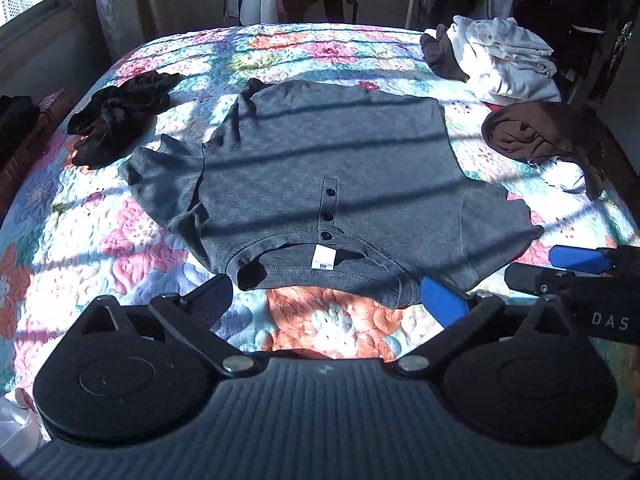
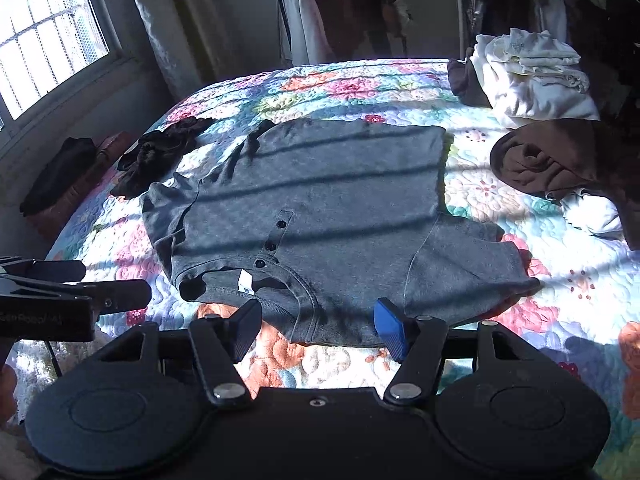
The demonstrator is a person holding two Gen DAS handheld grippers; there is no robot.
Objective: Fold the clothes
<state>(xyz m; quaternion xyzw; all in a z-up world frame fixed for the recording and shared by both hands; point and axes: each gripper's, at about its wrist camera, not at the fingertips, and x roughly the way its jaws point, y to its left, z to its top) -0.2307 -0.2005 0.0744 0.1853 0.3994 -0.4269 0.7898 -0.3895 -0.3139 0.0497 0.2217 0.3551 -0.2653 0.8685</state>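
A grey short-sleeved shirt [image 1: 320,152] with three dark buttons lies flat and face up on the floral quilt, its collar toward me. It also shows in the right wrist view [image 2: 320,200]. My left gripper [image 1: 328,300] is open and empty just in front of the collar. My right gripper [image 2: 320,324] is open and empty at the near shoulder edge, right of the collar; it also shows in the left wrist view [image 1: 560,268]. The left gripper shows at the left edge of the right wrist view [image 2: 80,292].
A dark crumpled garment [image 1: 120,120] lies left of the shirt. A brown garment [image 1: 548,136] and a white pile [image 1: 504,60] lie at the right. The quilt [image 1: 100,240] covers the bed. Hanging clothes and a window [image 2: 48,32] stand behind.
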